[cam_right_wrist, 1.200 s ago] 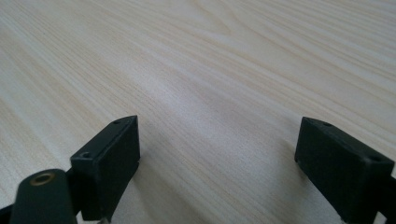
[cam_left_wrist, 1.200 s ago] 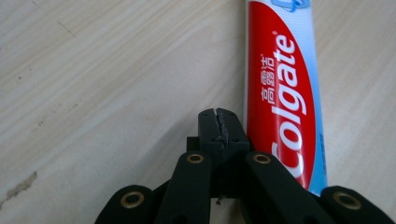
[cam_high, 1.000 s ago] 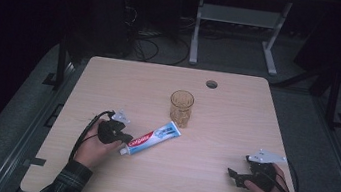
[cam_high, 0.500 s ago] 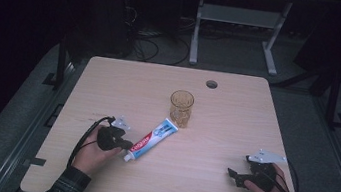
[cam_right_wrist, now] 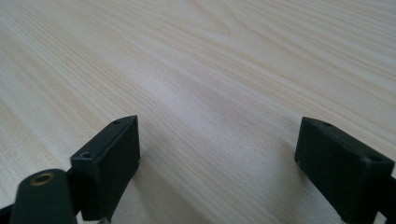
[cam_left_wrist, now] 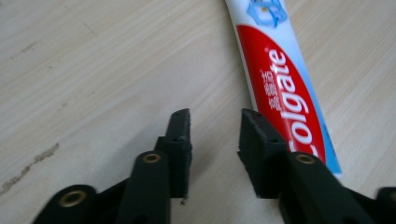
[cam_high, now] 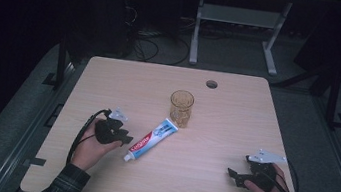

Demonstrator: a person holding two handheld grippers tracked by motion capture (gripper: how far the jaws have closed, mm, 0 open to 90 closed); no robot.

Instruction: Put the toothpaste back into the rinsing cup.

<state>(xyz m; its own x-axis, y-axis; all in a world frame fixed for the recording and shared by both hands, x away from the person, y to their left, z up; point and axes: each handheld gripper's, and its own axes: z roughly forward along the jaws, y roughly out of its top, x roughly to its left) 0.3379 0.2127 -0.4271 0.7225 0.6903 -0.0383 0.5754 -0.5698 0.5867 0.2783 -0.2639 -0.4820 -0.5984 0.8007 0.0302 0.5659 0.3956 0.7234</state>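
The toothpaste tube lies flat on the worktop in the high view, set on a slant, with its white cap toward the person and its flat end just beside an amber glass that stands upright. In this same view the left hand-held gripper sits just beside the cap end of the tube, while the right hand-held gripper rests well apart, near the right edge, over bare wood. In the left gripper view the two black jaws are parted with a narrow gap between them, and they hold nothing; the tube runs along the outside of the right jaw, so the gap is over plain wood and not over the tube. In the right gripper view the jaws are spread wide and empty above the wood grain. The step in hand seems to be the grasp of the tube by the left hand-held gripper. To do it well, I think the hand should shift sideways until the tube lies between the jaws, widen the gap a little if needed, go low to the worktop, and close across the width near the cap, where the tube is firmer. A pinch on the soft middle may squeeze it.
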